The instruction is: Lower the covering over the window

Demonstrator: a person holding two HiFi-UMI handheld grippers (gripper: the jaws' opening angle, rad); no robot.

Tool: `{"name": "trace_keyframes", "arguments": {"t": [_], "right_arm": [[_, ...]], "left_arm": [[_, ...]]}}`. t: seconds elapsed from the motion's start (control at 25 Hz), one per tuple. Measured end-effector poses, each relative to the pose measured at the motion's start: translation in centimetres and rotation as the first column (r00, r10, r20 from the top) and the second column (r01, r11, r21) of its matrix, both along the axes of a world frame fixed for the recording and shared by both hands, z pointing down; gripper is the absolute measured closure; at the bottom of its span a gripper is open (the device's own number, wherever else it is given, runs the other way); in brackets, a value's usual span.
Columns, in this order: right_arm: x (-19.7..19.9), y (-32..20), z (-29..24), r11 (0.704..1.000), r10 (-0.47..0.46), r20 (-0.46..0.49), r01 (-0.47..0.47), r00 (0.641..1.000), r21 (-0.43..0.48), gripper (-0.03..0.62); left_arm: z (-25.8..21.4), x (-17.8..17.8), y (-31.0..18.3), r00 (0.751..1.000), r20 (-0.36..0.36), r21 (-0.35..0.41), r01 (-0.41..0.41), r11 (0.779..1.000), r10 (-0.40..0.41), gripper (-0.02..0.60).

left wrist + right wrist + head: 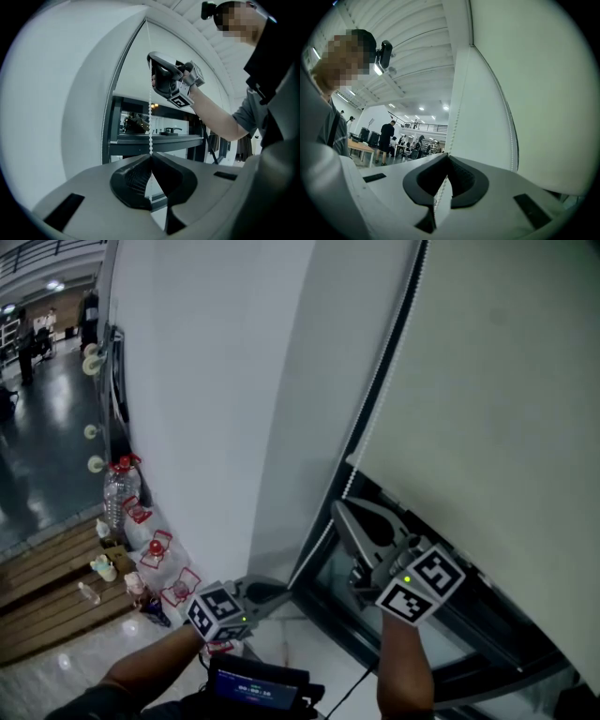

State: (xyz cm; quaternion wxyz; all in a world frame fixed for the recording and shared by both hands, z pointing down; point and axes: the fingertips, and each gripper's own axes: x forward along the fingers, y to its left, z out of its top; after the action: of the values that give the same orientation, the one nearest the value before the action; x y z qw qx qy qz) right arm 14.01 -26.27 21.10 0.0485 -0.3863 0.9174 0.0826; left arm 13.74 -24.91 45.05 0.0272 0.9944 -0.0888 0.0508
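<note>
While taut, bead chain (150, 119) between both tongs (151, 156) (446, 157)

Cream and unpatterned, the blind (506, 409) sits beside a white wall (206, 381). Its bead chain (377, 399) is white and the window frame (469, 615) is black. The left gripper (151, 157) and right gripper (446, 157) are pale grey with black ribbed pads (136, 176). Their marker cubes (422, 585) carry black-and-white squares and a green light. A clear bottle (116, 495) has a red top, and the planks (47, 587) are brown.

Plastic bottle (117, 495) by wall (206, 381); wooden decking (47, 587); distant people (387, 138).
</note>
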Motion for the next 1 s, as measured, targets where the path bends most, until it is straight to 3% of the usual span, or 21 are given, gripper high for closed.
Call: {"name": "trace_keyframes", "arguments": {"t": [0.16,0.24,0.36,0.52,0.8,0.88,0.92,0.96,1.0], "right_arm": [[0.1,-0.1,0.2,1.0,0.007,-0.003,-0.007,1.0,0.001,0.602],[0.2,-0.1,0.3,1.0,0.004,0.004,-0.004,1.0,-0.003,0.601],[0.3,-0.2,0.2,1.0,0.004,0.006,-0.004,1.0,-0.006,0.602],[-0.1,-0.1,0.2,1.0,-0.009,0.004,0.009,1.0,-0.007,0.602],[-0.9,0.2,-0.1,1.0,-0.029,-0.005,0.029,1.0,-0.003,0.602],[-1.1,0.3,0.0,0.999,-0.032,-0.008,0.032,0.999,0.0,0.602],[-1.2,0.3,0.0,0.999,-0.032,-0.009,0.032,0.999,0.002,0.602],[-1.3,0.3,0.0,0.999,-0.032,-0.011,0.032,0.999,0.003,0.602],[-1.3,0.4,-0.1,0.999,-0.031,-0.012,0.032,0.999,0.004,0.602]], "left_arm": [[0.1,-0.8,-0.4,1.0,0.018,-0.003,0.011,1.0,-0.011,0.577],[-0.4,-1.6,-0.4,1.0,0.012,-0.012,0.004,1.0,-0.004,0.523],[-2.7,-2.7,-0.7,1.0,-0.029,-0.008,0.012,1.0,-0.012,0.522],[-9.1,-2.4,-1.4,0.989,-0.148,-0.007,0.024,1.0,-0.025,0.522],[-17.7,0.5,-0.9,0.984,-0.173,0.145,-0.018,0.989,0.043,0.52],[-18.6,1.0,-0.8,0.984,-0.164,0.161,-0.037,0.986,0.064,0.435],[-18.8,1.2,-0.8,0.985,-0.157,0.171,-0.04,0.984,0.067,0.431],[-18.9,1.3,-0.8,0.986,-0.152,0.181,-0.038,0.983,0.066,0.442],[-19.0,1.4,-0.7,0.986,-0.152,0.188,-0.034,0.982,0.064,0.551]]}}
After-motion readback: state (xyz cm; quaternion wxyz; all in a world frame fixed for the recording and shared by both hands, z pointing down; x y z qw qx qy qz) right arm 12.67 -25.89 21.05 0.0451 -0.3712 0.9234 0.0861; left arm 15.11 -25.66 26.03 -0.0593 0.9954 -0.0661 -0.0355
